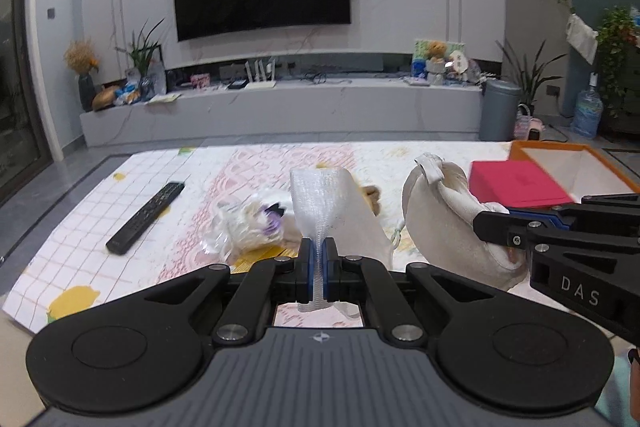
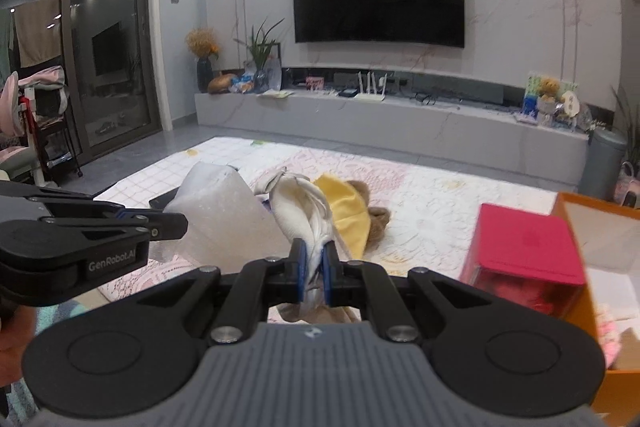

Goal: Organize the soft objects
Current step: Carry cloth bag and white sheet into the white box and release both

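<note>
Our left gripper [image 1: 319, 259] pinches a white mesh pouch [image 1: 320, 203]; our right gripper [image 2: 313, 273] clamps a cream satin drawstring bag [image 2: 298, 207], both lifted above the patterned table cover [image 1: 120, 187].

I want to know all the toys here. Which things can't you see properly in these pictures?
- Fluffy white toy, left wrist view: blurred and partly behind the mesh bag.
- Brown toy with a yellow hat, right wrist view: mostly hidden by the white cloth bag.
- Orange box, both views: cut off by the right edge, contents unclear.
- Red box, right wrist view: blurred.
</note>
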`<move>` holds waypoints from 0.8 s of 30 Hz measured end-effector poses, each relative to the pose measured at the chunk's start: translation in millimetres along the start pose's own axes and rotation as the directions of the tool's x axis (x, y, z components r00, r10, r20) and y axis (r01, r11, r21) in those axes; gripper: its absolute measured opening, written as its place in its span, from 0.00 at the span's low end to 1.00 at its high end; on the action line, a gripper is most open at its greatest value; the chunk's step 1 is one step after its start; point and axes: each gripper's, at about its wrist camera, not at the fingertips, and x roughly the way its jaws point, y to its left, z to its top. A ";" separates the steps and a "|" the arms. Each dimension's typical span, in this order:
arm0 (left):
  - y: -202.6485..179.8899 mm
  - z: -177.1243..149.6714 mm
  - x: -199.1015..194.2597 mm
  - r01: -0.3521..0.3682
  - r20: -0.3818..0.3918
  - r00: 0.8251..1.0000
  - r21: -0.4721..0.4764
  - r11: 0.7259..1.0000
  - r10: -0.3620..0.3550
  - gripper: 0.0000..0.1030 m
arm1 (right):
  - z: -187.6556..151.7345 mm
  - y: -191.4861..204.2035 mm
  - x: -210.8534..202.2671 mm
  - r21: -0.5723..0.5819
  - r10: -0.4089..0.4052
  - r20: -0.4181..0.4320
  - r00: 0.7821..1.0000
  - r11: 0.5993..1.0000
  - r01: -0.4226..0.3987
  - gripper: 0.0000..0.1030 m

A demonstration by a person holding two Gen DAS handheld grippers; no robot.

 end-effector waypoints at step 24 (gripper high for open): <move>-163.6 64.7 11.0 0.298 0.097 0.941 0.227 0.927 -0.325 0.04 | 19.1 -138.0 -102.3 0.056 -0.365 0.082 0.927 0.931 0.361 0.05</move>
